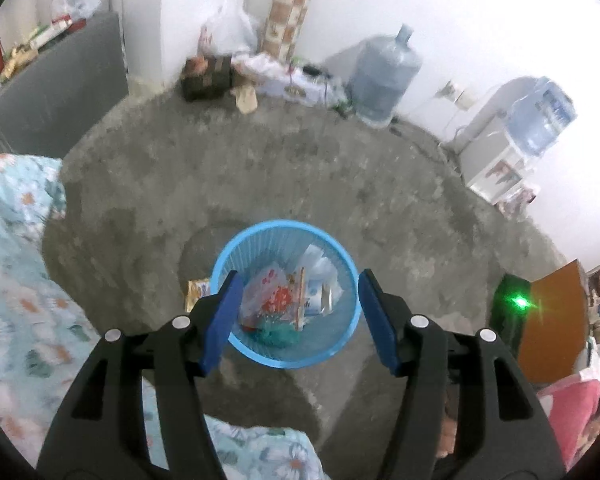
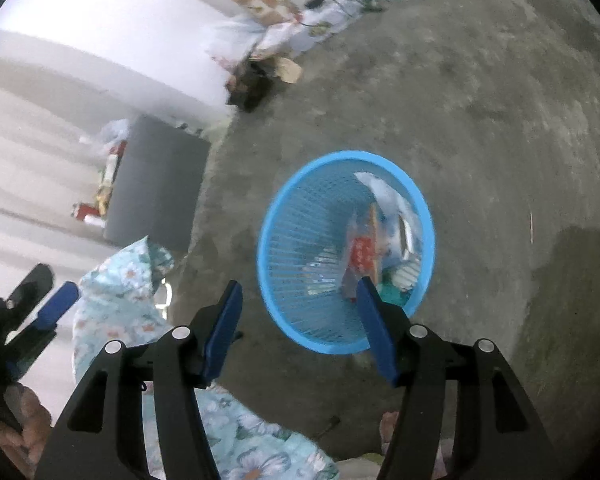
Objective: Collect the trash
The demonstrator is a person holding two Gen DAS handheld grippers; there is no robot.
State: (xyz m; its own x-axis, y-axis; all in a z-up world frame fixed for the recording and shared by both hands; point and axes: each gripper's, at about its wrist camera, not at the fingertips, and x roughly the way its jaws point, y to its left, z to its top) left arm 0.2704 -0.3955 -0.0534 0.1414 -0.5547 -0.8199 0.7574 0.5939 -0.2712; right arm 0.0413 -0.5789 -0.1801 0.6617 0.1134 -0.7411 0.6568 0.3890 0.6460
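Observation:
A blue mesh basket (image 1: 284,225) stands on the grey concrete floor and holds several wrappers and plastic scraps (image 1: 278,298). My left gripper (image 1: 298,276) hovers open above the basket's near rim with nothing between its blue pads. A yellow wrapper (image 1: 198,290) lies on the floor just left of the basket. In the right wrist view the same basket (image 2: 340,156) sits ahead and slightly right, with the trash (image 2: 364,252) inside. My right gripper (image 2: 299,283) is open and empty above the basket's near-left edge. One blue pad of the left gripper's fingers (image 2: 58,304) shows at the far left.
Floral bedding (image 1: 12,280) fills the left and near side. A grey cabinet (image 1: 60,80) stands at the back left. Bags and clutter (image 1: 228,68) line the far wall beside a water jug (image 1: 384,76) and a dispenser (image 1: 500,152). A green-lit device (image 1: 516,304) sits right.

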